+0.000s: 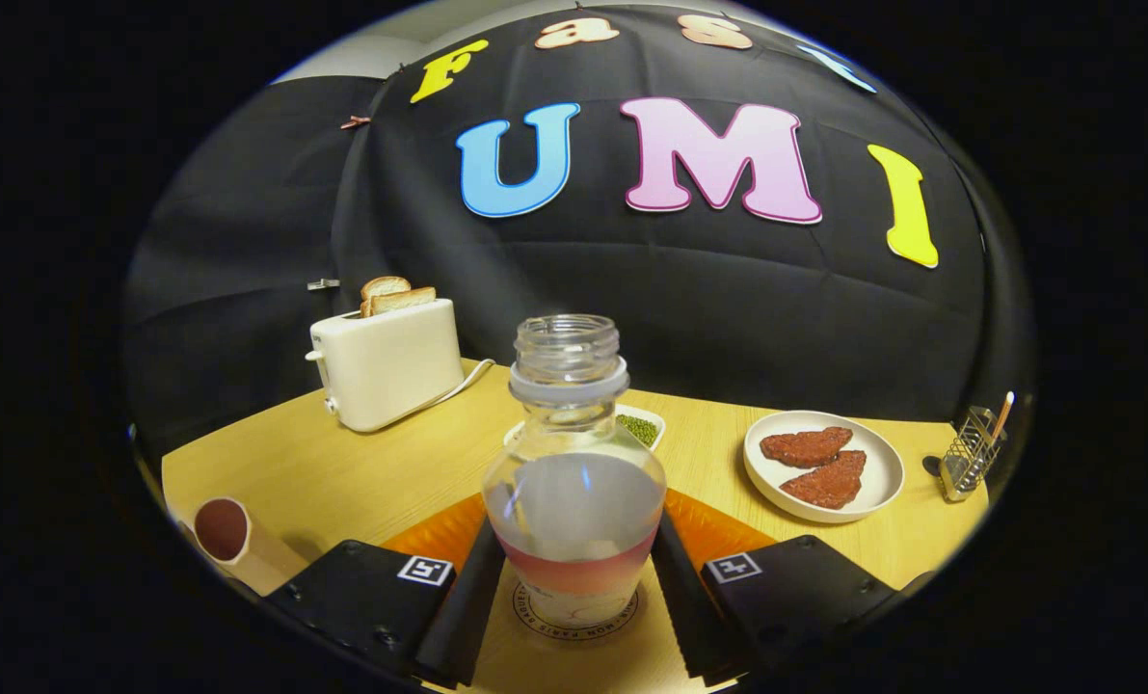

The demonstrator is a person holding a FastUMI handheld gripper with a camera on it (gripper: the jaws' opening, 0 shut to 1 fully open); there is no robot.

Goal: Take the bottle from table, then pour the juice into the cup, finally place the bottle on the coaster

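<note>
A clear, uncapped bottle (574,482) with a little pink juice at its bottom stands upright on a round printed coaster (539,617). The coaster lies on a wooden board over an orange mat (439,535). My gripper (575,554) is shut on the bottle, with one finger pressed against each side of its lower body. Off to the left of the fingers, near the table's edge, a cup (231,535) holds dark reddish liquid.
A white toaster (390,366) with two bread slices stands at the back left. Just behind the bottle is a small dish of green beans (643,427). A white plate (877,458) with two brown patties lies to the right, beside a wire holder (974,448).
</note>
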